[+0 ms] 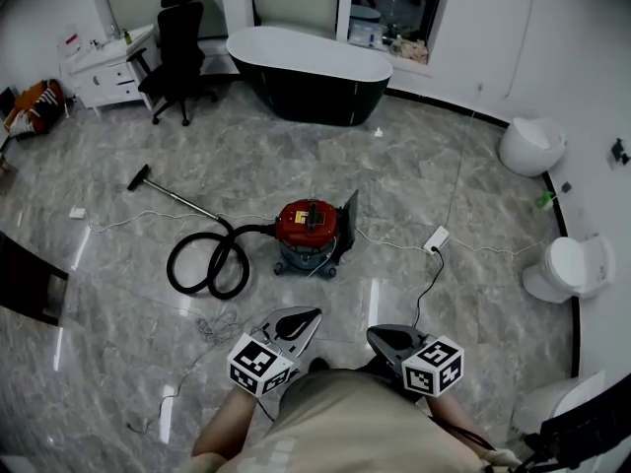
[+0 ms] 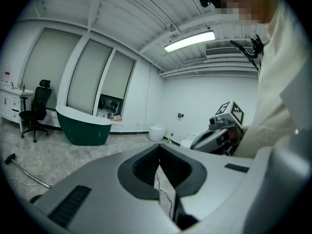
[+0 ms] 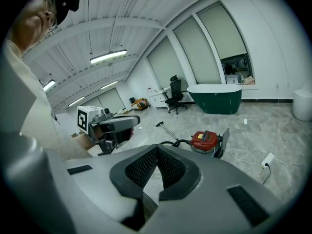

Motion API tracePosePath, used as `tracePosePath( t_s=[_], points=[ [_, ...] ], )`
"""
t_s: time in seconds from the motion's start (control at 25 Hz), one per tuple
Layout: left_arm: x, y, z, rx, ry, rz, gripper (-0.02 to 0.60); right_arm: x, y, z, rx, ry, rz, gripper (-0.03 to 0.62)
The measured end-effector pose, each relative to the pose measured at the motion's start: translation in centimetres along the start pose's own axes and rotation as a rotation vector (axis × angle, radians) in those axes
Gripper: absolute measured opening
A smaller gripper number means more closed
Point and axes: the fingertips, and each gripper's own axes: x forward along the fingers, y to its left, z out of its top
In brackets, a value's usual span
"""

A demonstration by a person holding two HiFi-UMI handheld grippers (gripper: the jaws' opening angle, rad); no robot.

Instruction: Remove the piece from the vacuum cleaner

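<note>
The person stands on the marble floor with both tools drawn in close to the waist, a carrying pose and not a working one. The left gripper has its jaws pressed together at the tips with nothing between them. The right gripper is clenched the same way and is also empty. Both point forward and down toward the job, so I'd say the approach hasn't begun.

Well ahead of them, out in the open middle of the floor, sits the vacuum cleaner, a red canister on a wheeled base. Its black hose lies looped on the left side. A thin tube runs from it to the brush head, farther left. A dark flat panel stands tilted against the canister's right side. That may be the piece to take off, though from here I can't tell how it is attached. A white plug box lies to the right, with thin white cords trailing across the floor to either side of the vacuum, so they are something to step around.

Along the far wall are a dark bathtub and an office chair, well clear of the work.
</note>
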Motion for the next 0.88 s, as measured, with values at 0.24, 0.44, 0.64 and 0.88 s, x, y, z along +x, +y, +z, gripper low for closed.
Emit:
tracePosePath(
  t_s=[0.24, 0.44, 0.64, 0.88],
  points=[
    [-1.7, 0.7, -0.5, -0.026, -0.011, 0.033, 0.003, 2.1, 1.5, 0.4, -0.040, 0.045, 0.049, 0.002],
    [-2.1, 1.7, -1.2, -0.060, -0.009, 0.081, 0.003, 3.0, 1.2, 0.5, -0.047, 0.069, 0.081, 0.002],
    [-0.8, 2.2, -0.6, -0.052, 0.008, 0.087, 0.003, 3.5, -0.5, 1.4, -0.017, 0.058, 0.098, 0.002],
    [1.5, 3.1, 0.3, -0.038, 0.047, 0.090, 0.003, 4.8, -2.9, 2.6, 0.038, 0.063, 0.147, 0.002]
  ],
)
